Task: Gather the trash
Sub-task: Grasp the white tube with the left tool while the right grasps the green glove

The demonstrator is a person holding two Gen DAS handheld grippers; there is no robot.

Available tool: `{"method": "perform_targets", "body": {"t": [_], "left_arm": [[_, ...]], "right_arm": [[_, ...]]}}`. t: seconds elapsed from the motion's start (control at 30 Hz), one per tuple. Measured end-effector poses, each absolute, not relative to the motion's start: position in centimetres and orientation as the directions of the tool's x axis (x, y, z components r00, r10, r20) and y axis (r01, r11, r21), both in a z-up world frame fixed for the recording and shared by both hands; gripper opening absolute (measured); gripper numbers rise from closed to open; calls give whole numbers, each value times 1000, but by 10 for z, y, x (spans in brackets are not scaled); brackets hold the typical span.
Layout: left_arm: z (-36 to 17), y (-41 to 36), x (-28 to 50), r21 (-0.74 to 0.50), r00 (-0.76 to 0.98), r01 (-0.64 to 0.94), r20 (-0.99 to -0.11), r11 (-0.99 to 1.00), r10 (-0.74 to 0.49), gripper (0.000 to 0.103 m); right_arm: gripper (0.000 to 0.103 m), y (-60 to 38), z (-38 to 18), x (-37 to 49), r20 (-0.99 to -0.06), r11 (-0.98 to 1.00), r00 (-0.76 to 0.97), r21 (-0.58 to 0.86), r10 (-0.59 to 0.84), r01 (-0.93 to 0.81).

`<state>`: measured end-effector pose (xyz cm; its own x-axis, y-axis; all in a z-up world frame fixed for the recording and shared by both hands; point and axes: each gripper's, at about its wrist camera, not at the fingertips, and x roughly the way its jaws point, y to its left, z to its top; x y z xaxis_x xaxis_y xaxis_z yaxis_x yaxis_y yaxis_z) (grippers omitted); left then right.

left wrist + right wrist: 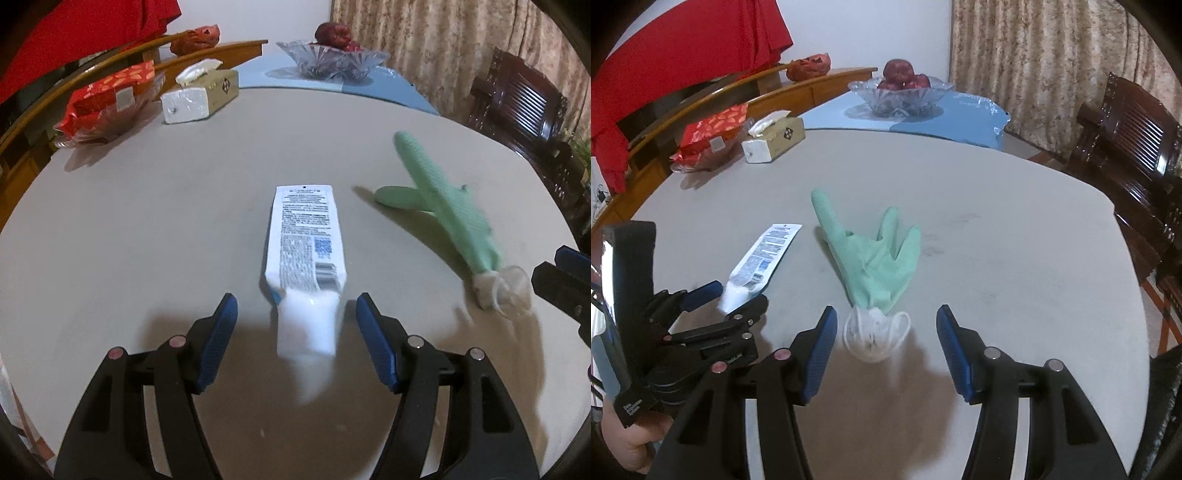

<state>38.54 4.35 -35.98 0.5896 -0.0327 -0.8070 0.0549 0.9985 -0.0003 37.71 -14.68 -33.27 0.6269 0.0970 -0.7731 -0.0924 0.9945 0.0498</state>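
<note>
pointing away: tube [304,243] lengthwise

A white squeeze tube [304,258] lies flat at the centre of the left wrist view, printed back panel up, flat crimped end toward the top of the frame, blurred white cap end toward the bottom. To its right a mint-green rubber glove [439,195] lies slantwise, fingers toward the upper left, its whitish rolled cuff at the lower right; the two lie apart.

tissue box [201,96]; red packet [105,105] | fruit bowl [332,59]; dark chair [1126,140]
</note>
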Motion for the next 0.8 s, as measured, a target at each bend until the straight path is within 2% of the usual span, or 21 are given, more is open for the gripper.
{"method": "perform_targets", "body": {"t": [0.4, 0.47, 0.5, 0.57, 0.63, 0.8], "left_arm": [[-362, 42, 400, 10, 604, 69, -796, 998, -34, 67], [-362, 42, 400, 12, 605, 70, -796, 998, -33, 63], [-361, 41, 400, 11, 607, 74, -794, 997, -36, 55], [-360, 39, 399, 11, 612, 83, -789, 996, -42, 44], [-360, 39, 398, 9, 613, 73, -789, 997, -38, 43], [-352, 37, 389, 9, 619, 61, -785, 998, -31, 43]], "right_arm": [[57, -141, -367, 411, -802, 995, 591, 48, 90, -87], [51, -142, -372, 413, -813, 994, 574, 63, 101, -87], [40, -142, -375, 415, -817, 991, 562, 83, 126, -101], [32, -140, -374, 414, -813, 989, 566, 92, 140, -112], [27, -139, -369, 411, -809, 988, 569, 95, 147, -121], [26, -145, -356, 402, -794, 988, 589, 100, 151, -118]]}}
